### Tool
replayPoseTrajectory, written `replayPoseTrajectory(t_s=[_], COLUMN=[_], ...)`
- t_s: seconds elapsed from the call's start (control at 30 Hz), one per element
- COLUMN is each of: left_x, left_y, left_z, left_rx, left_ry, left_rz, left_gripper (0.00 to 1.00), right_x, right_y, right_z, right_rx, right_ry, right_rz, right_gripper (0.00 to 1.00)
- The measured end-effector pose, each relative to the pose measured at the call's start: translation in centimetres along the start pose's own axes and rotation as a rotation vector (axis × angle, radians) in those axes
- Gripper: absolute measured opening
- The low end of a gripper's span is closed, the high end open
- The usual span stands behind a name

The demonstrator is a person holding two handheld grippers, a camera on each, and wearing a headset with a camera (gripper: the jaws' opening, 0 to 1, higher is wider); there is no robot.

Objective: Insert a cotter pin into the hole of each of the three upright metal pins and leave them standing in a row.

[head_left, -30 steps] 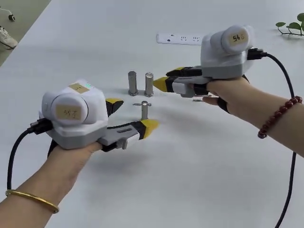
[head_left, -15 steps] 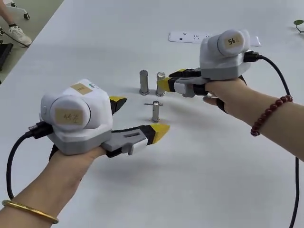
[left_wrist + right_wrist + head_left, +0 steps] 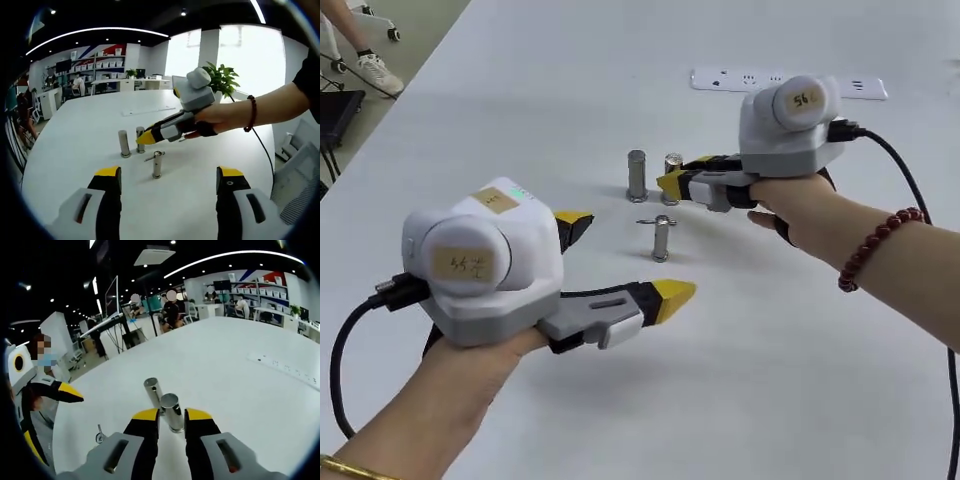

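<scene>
- Right tool (image 3: 670,183) is sitting at the upper right of the head view. Its jaws are standing narrow, one on each side of the right metal pin (image 3: 172,412). Whether they are actually pinching it, I cannot tell.
- Left tool (image 3: 620,255) is hovering at lower left, with its jaws spread wide and carrying nothing. It is pointing toward the front metal pin (image 3: 661,240).
- Front metal pin is carrying a cotter pin (image 3: 655,221) through its hole. It is standing below the other two in frame, out of their line.
- Left metal pin (image 3: 637,175) is standing upright just beside the right one, bare at the top.
- No tray or holder is being used: all three pins are standing straight on the white desk (image 3: 520,90).
- Risk: the pins are looking tall and slim, so an off-centre squeeze or a sideways nudge from the right tool could be tipping the right pin into its close neighbour.
- Risk: a sweep of the wide left jaws near the front pin could be snagging the protruding cotter pin, pulling it out or toppling that pin.
- Judgement: one of three is looking done, and the row is not yet formed.
</scene>
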State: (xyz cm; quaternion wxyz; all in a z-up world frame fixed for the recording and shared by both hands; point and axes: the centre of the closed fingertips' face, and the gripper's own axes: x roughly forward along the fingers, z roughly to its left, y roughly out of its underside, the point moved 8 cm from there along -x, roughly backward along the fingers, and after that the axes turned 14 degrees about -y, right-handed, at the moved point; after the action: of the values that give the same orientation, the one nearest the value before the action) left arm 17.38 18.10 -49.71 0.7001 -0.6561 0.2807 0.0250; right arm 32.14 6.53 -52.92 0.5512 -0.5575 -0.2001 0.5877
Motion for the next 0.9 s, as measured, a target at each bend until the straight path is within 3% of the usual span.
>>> replayPoseTrajectory(t_s=[0.53, 0.9], left_x=[-1.0, -1.2], left_y=[0.3, 0.7], left_z=[-0.4, -0.2], left_rx=[0.033, 0.043], left_ry=[-0.015, -0.030], left_rz=[0.017, 0.035], left_gripper=[0.78, 0.79], right_x=[0.2, -0.3], right_y=[0.1, 0.0], right_z=[0.0, 0.0], right_rx=[-0.040, -0.098], right_ry=[0.010, 0.078], right_rz=[-0.025, 0.011], right_gripper=[0.09, 0.07])
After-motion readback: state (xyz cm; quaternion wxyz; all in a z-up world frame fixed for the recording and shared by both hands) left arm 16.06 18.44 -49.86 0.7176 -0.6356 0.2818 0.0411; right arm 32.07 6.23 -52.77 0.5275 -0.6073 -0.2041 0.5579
